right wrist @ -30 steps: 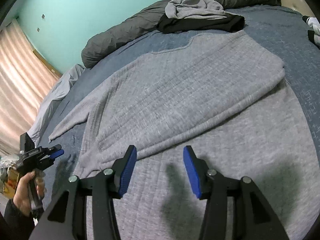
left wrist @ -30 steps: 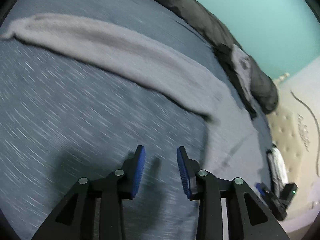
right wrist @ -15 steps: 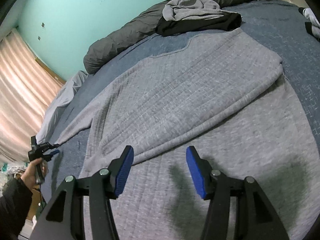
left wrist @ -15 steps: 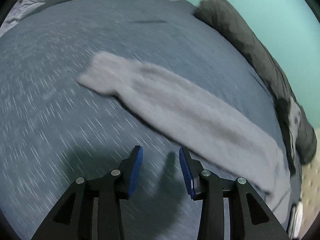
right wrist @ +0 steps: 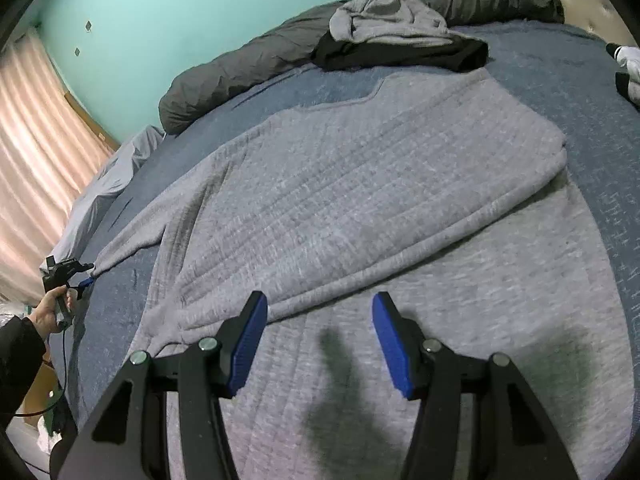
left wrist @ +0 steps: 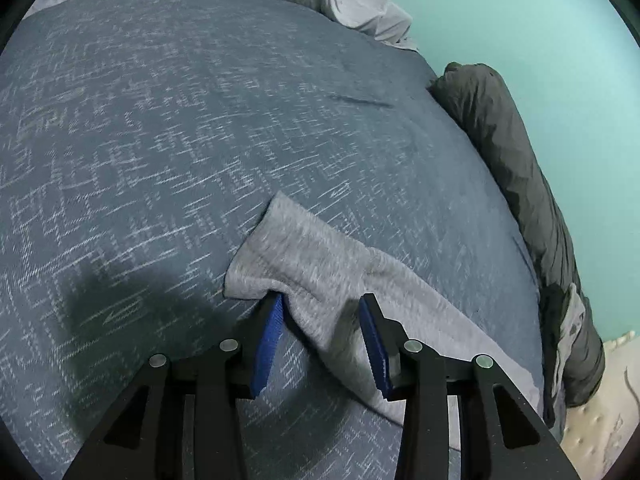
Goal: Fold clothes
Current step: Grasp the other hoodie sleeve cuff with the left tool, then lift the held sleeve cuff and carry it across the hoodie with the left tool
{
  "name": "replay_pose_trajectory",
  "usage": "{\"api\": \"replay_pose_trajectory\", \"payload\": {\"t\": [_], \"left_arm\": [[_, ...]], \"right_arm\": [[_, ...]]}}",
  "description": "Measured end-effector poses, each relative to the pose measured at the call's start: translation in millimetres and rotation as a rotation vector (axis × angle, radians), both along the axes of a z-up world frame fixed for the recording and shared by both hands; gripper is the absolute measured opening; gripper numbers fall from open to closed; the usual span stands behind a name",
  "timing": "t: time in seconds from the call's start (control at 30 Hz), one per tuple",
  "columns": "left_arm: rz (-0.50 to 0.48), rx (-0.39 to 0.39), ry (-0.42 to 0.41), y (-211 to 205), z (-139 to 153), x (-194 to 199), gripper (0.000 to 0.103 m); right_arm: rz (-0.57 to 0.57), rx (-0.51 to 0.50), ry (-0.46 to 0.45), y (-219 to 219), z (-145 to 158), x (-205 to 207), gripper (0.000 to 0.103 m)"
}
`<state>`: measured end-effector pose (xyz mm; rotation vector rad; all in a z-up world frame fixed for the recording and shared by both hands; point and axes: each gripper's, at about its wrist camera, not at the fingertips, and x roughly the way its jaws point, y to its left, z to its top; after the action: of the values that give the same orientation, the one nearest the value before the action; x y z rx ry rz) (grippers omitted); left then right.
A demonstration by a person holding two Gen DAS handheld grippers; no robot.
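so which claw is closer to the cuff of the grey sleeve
Left. The left claw is at the sleeve cuff, closing with fabric between its fingers. The right claw hovers over the sweater's body, far from it.

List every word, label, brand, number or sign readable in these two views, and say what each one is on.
None: no readable text in either view.
Grey sweater: no label or print shows.
Blue bedspread: woven pattern only, no writing.
Teal wall: two small dark marks, not lettering.
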<state>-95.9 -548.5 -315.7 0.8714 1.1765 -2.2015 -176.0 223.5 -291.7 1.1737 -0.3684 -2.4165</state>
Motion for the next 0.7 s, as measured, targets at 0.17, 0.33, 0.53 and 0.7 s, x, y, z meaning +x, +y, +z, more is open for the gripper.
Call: {"api": "replay_pose_trajectory", "payload": {"t": [0.17,0.33,0.53,0.7], "left_arm": [[-0.095,-0.066,-0.012,8.4,24.7,-29.7,0.009],[-0.177,-0.099,0.073,32.0,76.5,-49.1,0.009],[-0.295,-0.15,0.13,84.4,136.5,-82.1,0.009],[-0.397,-0.165,0.176,143.3,174.6,-104.6,0.009]], "right_arm": [[-0.013,-0.025,0.008,5.9,2.2,-0.1,0.056],[-0.027,-0.038,0.0,12.7,2.3,-0.9,0.056],[-0.06,-0.06,0.006,27.9,7.0,-1.4,0.056],[-0.086,-0.049,-0.006,44.2,9.1,-3.0,0.056]]}}
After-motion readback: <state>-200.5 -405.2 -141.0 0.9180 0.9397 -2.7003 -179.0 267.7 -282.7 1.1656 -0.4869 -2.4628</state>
